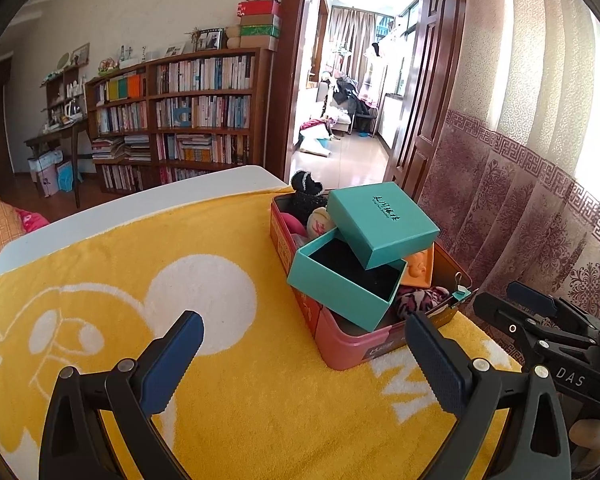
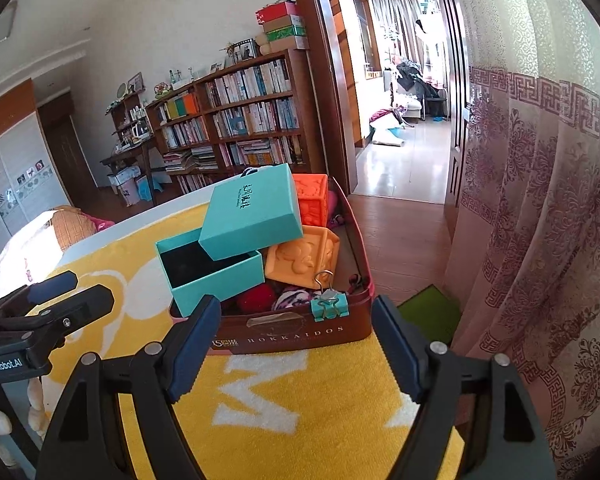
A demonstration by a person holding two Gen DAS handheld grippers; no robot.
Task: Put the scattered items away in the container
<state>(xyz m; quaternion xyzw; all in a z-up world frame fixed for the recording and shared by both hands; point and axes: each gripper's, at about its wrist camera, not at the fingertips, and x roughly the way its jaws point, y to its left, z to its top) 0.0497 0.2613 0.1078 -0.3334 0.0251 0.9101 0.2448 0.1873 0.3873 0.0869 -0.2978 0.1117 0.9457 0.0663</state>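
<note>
**A:** Tin container (image 2: 300, 334) first: where do you see it?

**B:** It sits on your yellow towel (image 2: 308, 408), near the table's right edge, just beyond your right gripper (image 2: 296, 346). It's open and piled high.

**A:** What's in it?

**B:** A teal box base (image 2: 220, 276) with a black lining leans over the tin's left rim. Its teal lid (image 2: 252, 216) lies tilted across the base and the blocks. To the right you have a pale orange block (image 2: 304, 258), with a brighter orange block (image 2: 312, 198) behind it. Something red and a patterned fabric piece (image 2: 296, 294) lie at the near end. A teal binder clip (image 2: 330, 306) is clipped on the near rim.

**A:** And your grippers?

**B:** Your right jaws stand wide, nothing between them, hovering just short of the tin's near wall. Your left gripper (image 1: 304, 354) is also spread wide and empty, over the towel to the tin's left.

**A:** Anything loose on the towel?

**B:** None that I can see in either view.
</note>
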